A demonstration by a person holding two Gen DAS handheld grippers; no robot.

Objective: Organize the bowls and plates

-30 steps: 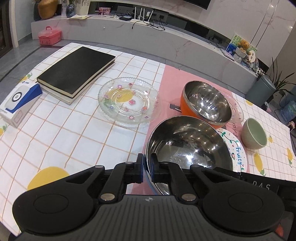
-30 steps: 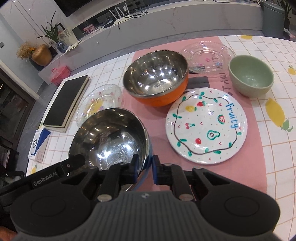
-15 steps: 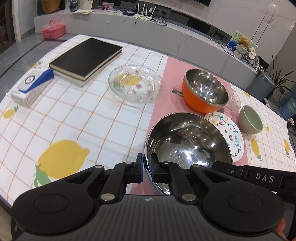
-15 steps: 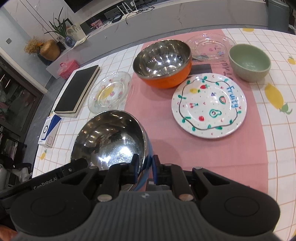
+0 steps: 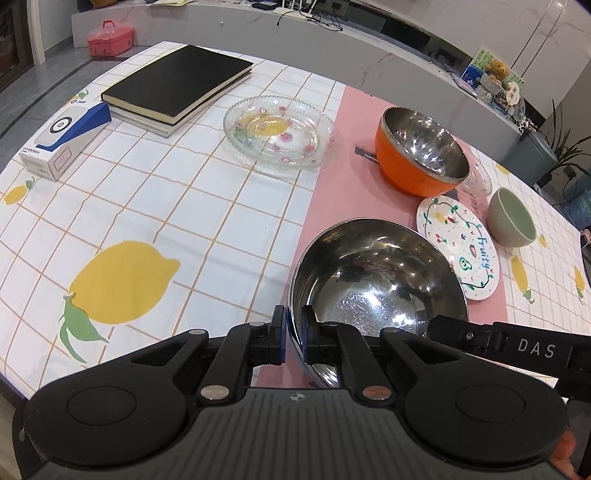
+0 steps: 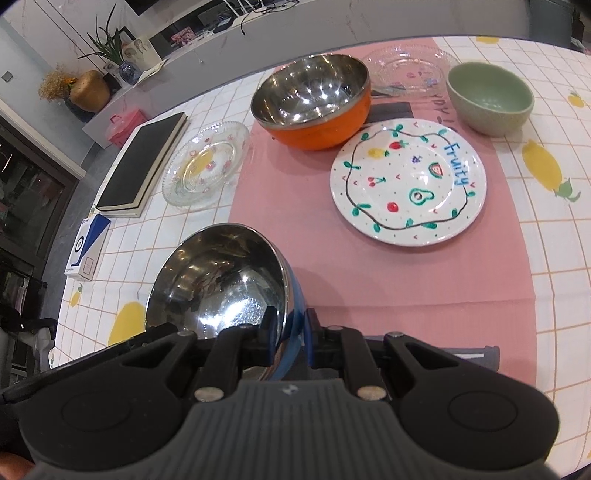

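A steel bowl with a blue outside (image 5: 376, 280) (image 6: 221, 280) is held above the table by both grippers. My left gripper (image 5: 293, 325) is shut on its left rim. My right gripper (image 6: 290, 328) is shut on its right rim. An orange bowl with a steel inside (image 5: 421, 155) (image 6: 314, 99) stands on the pink mat. A white "Fruity" plate (image 5: 461, 247) (image 6: 410, 184) lies to its right. A green bowl (image 5: 511, 218) (image 6: 489, 96) stands beyond the plate. A glass plate (image 5: 279, 133) (image 6: 207, 168) lies left of the mat. A second glass plate (image 6: 410, 70) lies behind the orange bowl.
Two stacked black books (image 5: 177, 88) (image 6: 144, 162) lie at the far left of the table. A blue and white box (image 5: 64, 136) (image 6: 86, 247) lies beside them. A grey counter (image 5: 258, 33) runs behind the table. The lemon-print cloth (image 5: 147, 221) covers the table.
Both grippers have lifted the steel bowl and drawn it back toward the table's front edge. The table's other dishes have not moved.
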